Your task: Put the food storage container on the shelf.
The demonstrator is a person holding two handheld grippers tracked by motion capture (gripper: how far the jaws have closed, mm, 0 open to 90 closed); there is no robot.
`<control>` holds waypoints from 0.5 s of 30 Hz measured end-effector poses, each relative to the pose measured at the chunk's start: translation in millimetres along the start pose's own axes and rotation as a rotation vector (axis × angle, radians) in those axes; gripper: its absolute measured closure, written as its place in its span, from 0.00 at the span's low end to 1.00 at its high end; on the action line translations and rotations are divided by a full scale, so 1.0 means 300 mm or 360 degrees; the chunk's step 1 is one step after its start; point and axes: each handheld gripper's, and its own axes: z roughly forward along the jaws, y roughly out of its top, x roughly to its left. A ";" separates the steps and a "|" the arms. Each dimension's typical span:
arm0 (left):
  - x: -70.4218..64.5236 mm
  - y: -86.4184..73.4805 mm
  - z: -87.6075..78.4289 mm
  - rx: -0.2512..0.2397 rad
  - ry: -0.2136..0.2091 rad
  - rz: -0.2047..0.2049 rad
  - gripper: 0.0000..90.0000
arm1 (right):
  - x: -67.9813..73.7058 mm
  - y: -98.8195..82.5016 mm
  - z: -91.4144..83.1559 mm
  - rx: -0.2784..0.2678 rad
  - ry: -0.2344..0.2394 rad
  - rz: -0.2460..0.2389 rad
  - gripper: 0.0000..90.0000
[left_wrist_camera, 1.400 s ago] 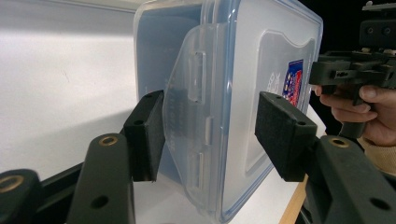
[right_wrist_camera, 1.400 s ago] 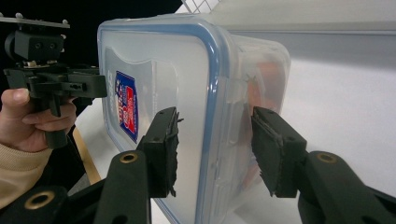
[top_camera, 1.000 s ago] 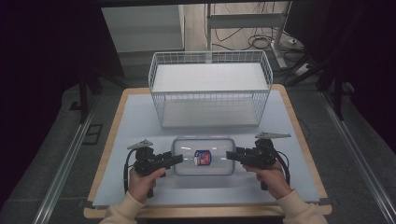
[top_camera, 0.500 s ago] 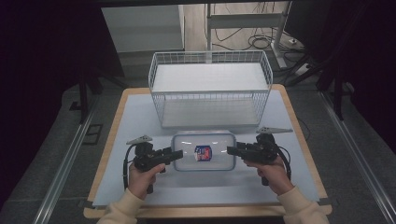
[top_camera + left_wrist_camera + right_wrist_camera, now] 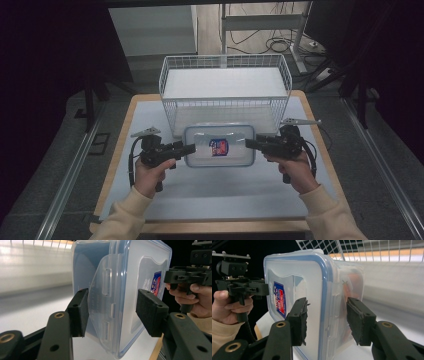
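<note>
A clear plastic container point(image 5: 220, 145) with a blue-rimmed lid and a red-and-blue sticker point(image 5: 218, 147) hangs level above the table, just in front of the wire basket point(image 5: 225, 112). My left gripper point(image 5: 189, 148) is shut on its left end, and my right gripper point(image 5: 250, 143) is shut on its right end. In the left gripper view the pads point(image 5: 150, 311) straddle the end with the latch flap point(image 5: 105, 315), and the left gripper point(image 5: 112, 312) clamps top and bottom. In the right gripper view the right gripper point(image 5: 328, 320) clamps the lid and base, with something orange inside the container point(image 5: 312, 290).
The white wire basket stands at the back of the white table mat point(image 5: 220, 200), its rim point(image 5: 225, 57) higher than the container. The wooden table edge point(image 5: 115, 160) frames the mat. Dark floor and cables lie beyond.
Both grippers have lifted the container together off the mat; in the high view it now sits higher and closer to the basket's front wall.
</note>
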 end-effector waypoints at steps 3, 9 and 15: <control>-0.008 0.034 -0.003 -0.0007 -0.0012 0.0019 0.50 | 0.008 0.039 -0.012 -0.0011 -0.0007 -0.0018 0.58; -0.037 0.123 -0.019 -0.0035 -0.0019 0.0062 0.51 | 0.028 0.120 -0.036 -0.0054 -0.0014 -0.0047 0.58; -0.055 0.201 -0.030 -0.0043 -0.0022 0.0108 0.51 | 0.040 0.193 -0.055 -0.0101 -0.0015 -0.0069 0.58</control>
